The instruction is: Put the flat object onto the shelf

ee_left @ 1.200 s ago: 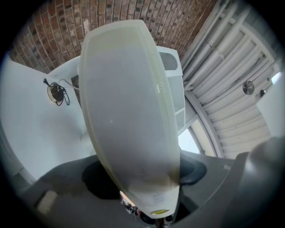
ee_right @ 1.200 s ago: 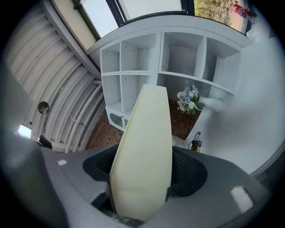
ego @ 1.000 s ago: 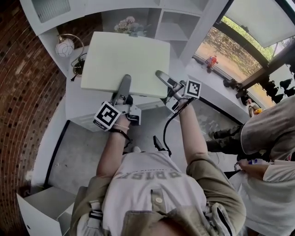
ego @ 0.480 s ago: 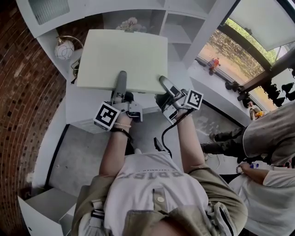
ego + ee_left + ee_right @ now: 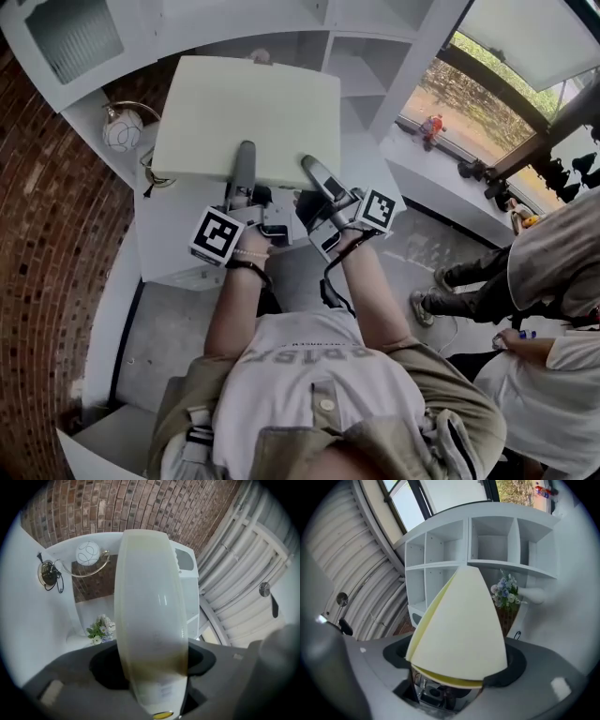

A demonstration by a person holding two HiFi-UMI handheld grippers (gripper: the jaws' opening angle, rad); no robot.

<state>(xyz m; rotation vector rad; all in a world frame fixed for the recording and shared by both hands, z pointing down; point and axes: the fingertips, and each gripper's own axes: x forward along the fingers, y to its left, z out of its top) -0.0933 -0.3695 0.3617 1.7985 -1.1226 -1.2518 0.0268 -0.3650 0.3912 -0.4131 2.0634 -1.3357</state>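
Note:
A pale cream flat board (image 5: 248, 112) hangs level above the white shelf unit (image 5: 366, 56). My left gripper (image 5: 244, 155) is shut on the board's near edge, and in the left gripper view the board (image 5: 150, 611) fills the gap between the jaws. My right gripper (image 5: 309, 169) sits just to the right on the same edge, one finger over the top. In the right gripper view the board (image 5: 461, 630) lies tilted between the jaws, which are closing around it. The shelf compartments (image 5: 492, 541) stand open beyond.
A round white globe lamp (image 5: 122, 131) and a bunch of flowers (image 5: 506, 590) sit on the white counter (image 5: 178, 234) under the board. A brick wall (image 5: 47, 234) runs along the left. A person (image 5: 553, 281) stands at the right by the window ledge.
The board and both grippers have shifted left and toward the shelf. The right gripper slid left along the near edge, closer to the left gripper.

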